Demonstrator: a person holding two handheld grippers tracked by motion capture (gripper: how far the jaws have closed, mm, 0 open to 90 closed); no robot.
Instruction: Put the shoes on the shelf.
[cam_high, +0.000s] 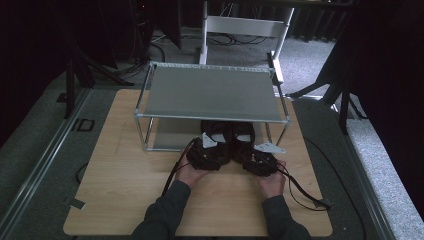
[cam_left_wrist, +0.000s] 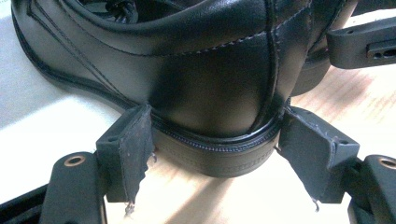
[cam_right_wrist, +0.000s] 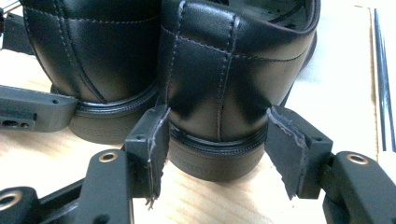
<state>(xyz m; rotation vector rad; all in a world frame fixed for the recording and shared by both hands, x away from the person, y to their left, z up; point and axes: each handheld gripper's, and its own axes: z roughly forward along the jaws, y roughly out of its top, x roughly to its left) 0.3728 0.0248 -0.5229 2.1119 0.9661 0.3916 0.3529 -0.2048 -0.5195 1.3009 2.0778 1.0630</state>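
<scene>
Shoes, two, black leather, side by side with heels toward the person, toes pushed in under the metal rack (cam_high: 210, 92), on its lower tier. Left shoe (cam_left_wrist: 187, 70) clamped at the heel by the left tongs (cam_left_wrist: 212, 149), pads pressed against the sole edge on both sides. Right shoe (cam_right_wrist: 224, 84) gripped the same way by the right tongs (cam_right_wrist: 215, 149), pads touching the heel counter low down. Both pairs of tongs closed on their shoes, not released.

Risks, as a judgement: grip sits low and far back, so lifting could let the toe droop and swing, maybe twist out of the pads. Smooth, rounded leather, likely slippery; frayed pad edges offering less bite. Shoes touching each other at the heel, so pulling one unevenly could drag or tip the other. Upper shelf close overhead, so raising too early might knock the shoe tops against it. Cables trailing near the right hand (cam_high: 272, 182) could snag.

Table (cam_high: 115, 190) of pale wood grain, flat, bare around the rack. Grey carpet beyond, dark curtains on both sides, white frame legs and loose cables at the back, dim light overall.
</scene>
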